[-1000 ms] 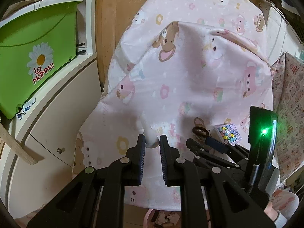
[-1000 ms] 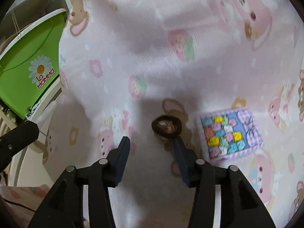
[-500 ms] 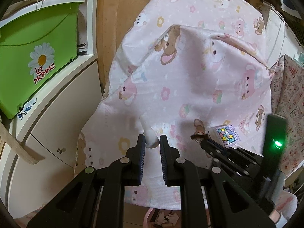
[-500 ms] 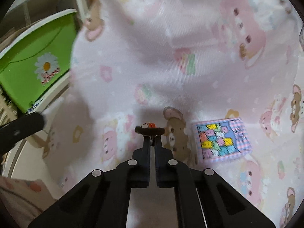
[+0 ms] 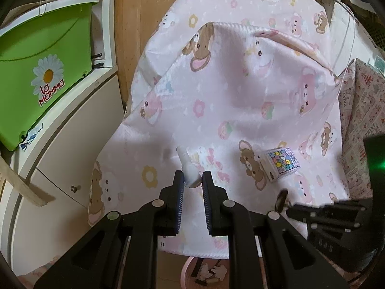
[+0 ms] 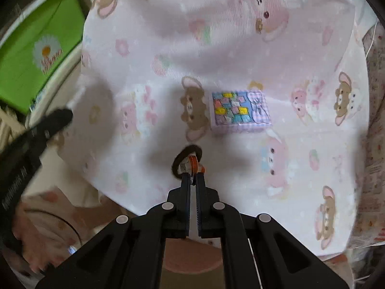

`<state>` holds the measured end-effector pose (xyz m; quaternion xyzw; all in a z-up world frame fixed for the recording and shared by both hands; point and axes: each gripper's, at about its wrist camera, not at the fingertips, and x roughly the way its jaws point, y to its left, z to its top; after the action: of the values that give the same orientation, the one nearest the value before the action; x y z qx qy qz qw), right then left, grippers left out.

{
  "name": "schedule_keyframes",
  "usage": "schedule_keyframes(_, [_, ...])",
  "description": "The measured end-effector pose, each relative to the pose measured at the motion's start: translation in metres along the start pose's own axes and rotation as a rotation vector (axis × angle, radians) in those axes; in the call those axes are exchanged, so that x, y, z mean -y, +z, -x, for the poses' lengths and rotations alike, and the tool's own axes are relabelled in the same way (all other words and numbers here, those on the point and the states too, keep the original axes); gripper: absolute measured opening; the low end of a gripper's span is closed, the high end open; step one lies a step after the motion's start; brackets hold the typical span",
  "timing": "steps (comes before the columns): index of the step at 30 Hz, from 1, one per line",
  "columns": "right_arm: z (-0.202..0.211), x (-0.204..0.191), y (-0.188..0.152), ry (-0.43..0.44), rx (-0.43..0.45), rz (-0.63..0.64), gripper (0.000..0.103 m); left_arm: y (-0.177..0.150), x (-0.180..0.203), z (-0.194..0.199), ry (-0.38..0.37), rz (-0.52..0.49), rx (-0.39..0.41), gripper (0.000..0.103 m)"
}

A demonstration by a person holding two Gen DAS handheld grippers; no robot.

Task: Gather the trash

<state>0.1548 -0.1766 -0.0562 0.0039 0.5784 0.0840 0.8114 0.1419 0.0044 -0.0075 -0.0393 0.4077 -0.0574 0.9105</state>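
Left hand-held gripper (image 5: 193, 180) clamped on small white bottle (image 5: 189, 171); right hand-held gripper (image 6: 192, 177) pinched dark hair tie (image 6: 186, 160), both lifted for the near pink bin (image 5: 204, 273).

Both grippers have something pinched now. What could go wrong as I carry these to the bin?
1. The right gripper pinches only the near edge of the brown ring with its orange band; most of it sticks out, so a swing could shake it loose.
2. The left gripper grips the white tube at one end; it could pivot out.
3. The pink bin sits partly under the cloth; drops may miss.
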Motion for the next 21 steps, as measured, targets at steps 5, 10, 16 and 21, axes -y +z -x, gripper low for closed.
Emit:
schedule_keyframes(5, [-0.017, 0.013, -0.013, 0.019, -0.086, -0.038, 0.005, -0.001, 0.000, 0.001, 0.002, -0.007, 0.001, 0.015])
schedule_keyframes(10, [-0.016, 0.030, -0.026, 0.019, -0.090, -0.051, 0.005, -0.003, 0.000, 0.001, 0.002, -0.015, -0.001, 0.015])
schedule_keyframes(16, [0.042, 0.027, -0.024, 0.229, 0.221, -0.002, 0.005, -0.003, 0.001, 0.001, 0.006, -0.019, 0.000, 0.015])
schedule_keyframes(21, [0.024, 0.010, -0.013, 0.028, 0.155, 0.052, 0.005, -0.003, 0.001, -0.002, 0.011, -0.014, -0.011, 0.015])
